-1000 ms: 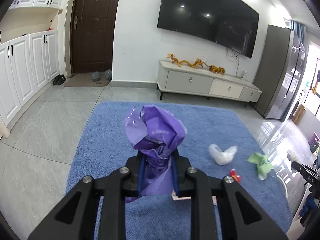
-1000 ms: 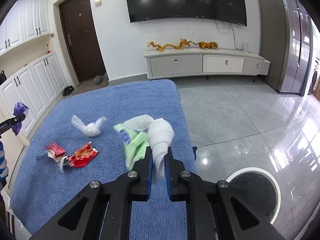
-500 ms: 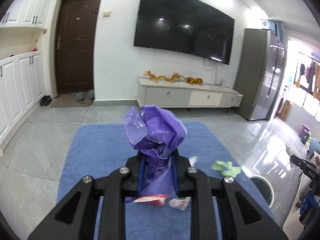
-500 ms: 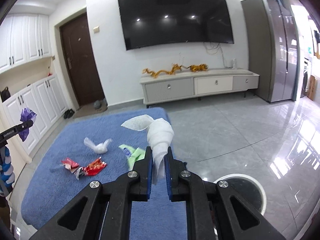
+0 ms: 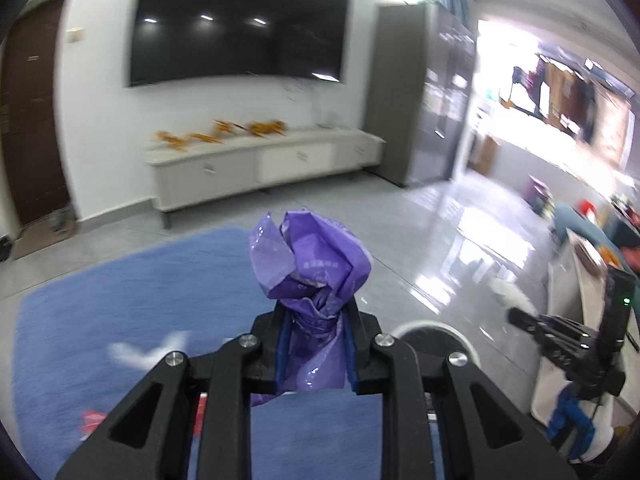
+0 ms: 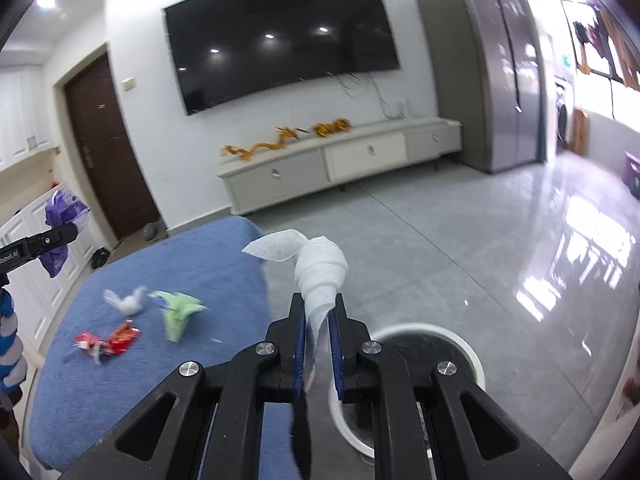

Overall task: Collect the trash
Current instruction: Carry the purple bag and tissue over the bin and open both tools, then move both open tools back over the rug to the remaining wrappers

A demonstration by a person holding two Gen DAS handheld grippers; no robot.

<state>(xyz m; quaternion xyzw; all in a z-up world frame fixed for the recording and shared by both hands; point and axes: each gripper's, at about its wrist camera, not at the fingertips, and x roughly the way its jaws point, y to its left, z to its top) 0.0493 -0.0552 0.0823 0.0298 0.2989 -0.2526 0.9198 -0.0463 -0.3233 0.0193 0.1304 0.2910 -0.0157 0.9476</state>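
Observation:
My left gripper [image 5: 316, 312] is shut on a crumpled purple plastic bag [image 5: 310, 264], held in the air above the blue rug [image 5: 120, 292]. My right gripper [image 6: 318, 312] is shut on a twisted white tissue [image 6: 320, 272], held above the rug's right edge. A round white-rimmed bin [image 6: 448, 340] stands on the tile floor just below and right of the right gripper; it also shows in the left wrist view [image 5: 436, 330]. On the rug lie a white crumpled tissue [image 6: 126, 302], a green wrapper [image 6: 178, 310] and red wrappers [image 6: 110, 340].
A grey tile floor [image 6: 480, 248] stretches right of the rug. A low white TV cabinet [image 6: 340, 164] stands under a wall TV [image 6: 280, 40]. A tall grey cabinet [image 6: 492, 72] is at right, a brown door [image 6: 108, 148] at left. White cupboards [image 6: 36, 280] line the left wall.
Both grippers swung to the right, toward the bin; the bin is now larger and closer in both views. Both grips are unchanged. The left view is motion-blurred.

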